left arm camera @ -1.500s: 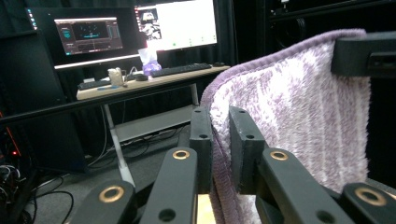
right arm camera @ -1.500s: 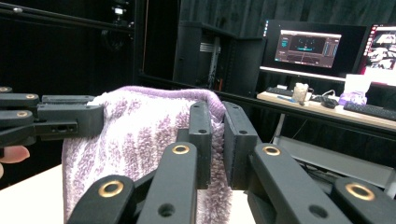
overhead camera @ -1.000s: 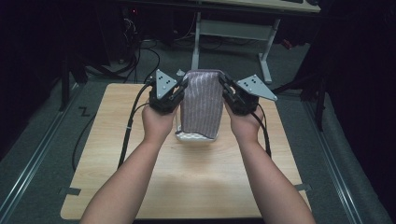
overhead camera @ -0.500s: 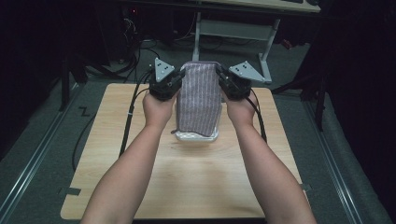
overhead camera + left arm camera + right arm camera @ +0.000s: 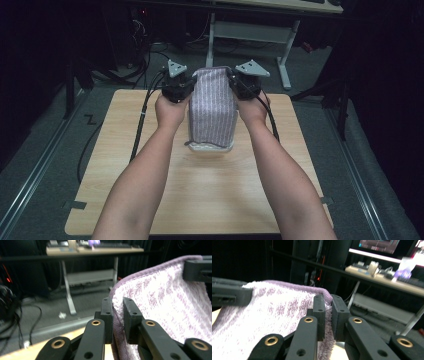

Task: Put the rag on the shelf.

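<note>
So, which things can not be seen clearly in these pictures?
- High view: the towel hides the table behind it and the tips of both tools.
- High view: the towel's low end is bunched; its folds cannot be told.
- Left gripper view: the bottom edge cuts off the towel below the left tool.
- Right gripper view: desk items behind the right tool are blurred.

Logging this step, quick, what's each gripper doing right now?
Left gripper: closed on the towel corner.
Right gripper: closed on the towel's other top corner.

Towel (image 5: 213, 107) hangs mid table (image 5: 210, 200); bare wood L, R & near edge for passing
</note>
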A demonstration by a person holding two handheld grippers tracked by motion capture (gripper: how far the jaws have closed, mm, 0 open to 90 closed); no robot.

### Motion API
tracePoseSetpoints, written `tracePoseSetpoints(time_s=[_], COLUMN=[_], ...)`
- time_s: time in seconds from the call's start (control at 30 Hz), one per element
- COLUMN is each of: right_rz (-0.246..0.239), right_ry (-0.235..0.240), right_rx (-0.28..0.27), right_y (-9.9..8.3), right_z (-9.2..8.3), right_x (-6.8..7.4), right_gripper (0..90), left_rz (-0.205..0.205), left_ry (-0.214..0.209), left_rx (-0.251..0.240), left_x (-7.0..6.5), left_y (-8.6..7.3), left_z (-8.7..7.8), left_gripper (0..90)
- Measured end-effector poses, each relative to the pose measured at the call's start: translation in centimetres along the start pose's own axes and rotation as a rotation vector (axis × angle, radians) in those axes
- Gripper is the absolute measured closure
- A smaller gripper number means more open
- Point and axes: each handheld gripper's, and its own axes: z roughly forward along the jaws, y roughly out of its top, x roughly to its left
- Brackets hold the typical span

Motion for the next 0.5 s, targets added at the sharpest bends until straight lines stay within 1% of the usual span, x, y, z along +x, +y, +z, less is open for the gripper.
tracePoseSetpoints(time_s=[0.07, 0.1, 0.13, 0.17, 0.2, 0.23, 0.27, 0.33, 0.43, 0.5], right_rz=[0.006, 0.005, 0.011, 0.014, 0.019, 0.035, 0.042, 0.035, 0.039, 0.037], right_ry=[0.006, 0.006, 0.007, 0.002, -0.007, 0.004, 0.015, 0.008, 0.007, 0.010], right_rx=[0.028, 0.042, 0.058, 0.065, 0.064, 0.063, 0.063, 0.065, 0.070, 0.057], right_y=[-0.2, -0.4, -0.6, -0.8, -0.9, -1.1, -1.2, -1.4, -1.5, -1.5], right_z=[0.6, 0.9, 1.1, 1.3, 1.4, 1.4, 1.4, 1.3, 1.0, 0.7], right_x=[-0.1, -0.1, -0.1, 0.0, 0.0, -0.1, -0.1, -0.1, -0.3, -0.4], right_gripper=[83.0, 81.4, 77.6, 70.4, 66.3, 64.5, 62.3, 60.5, 59.3, 59.9], left_rz=[-0.007, -0.004, 0.000, 0.003, 0.007, 0.007, -0.003, -0.017, -0.005, -0.003], left_ry=[0.005, 0.014, 0.021, 0.020, 0.019, 0.018, 0.009, -0.014, -0.022, -0.028], left_rx=[0.031, 0.045, 0.046, 0.042, 0.039, 0.036, 0.031, 0.019, 0.017, 0.019], left_x=[0.1, 0.1, 0.0, 0.0, 0.0, -0.1, -0.1, -0.2, -0.6, -0.7], left_y=[-0.3, -0.4, -0.5, -0.5, -0.6, -0.6, -0.7, -0.7, -0.7, -0.9], left_z=[0.4, 0.5, 0.6, 0.6, 0.7, 0.7, 0.7, 0.6, 0.5, 0.4], left_gripper=[78.6, 77.3, 75.2, 71.3, 66.6, 62.7, 61.2, 58.2, 57.3, 56.4])
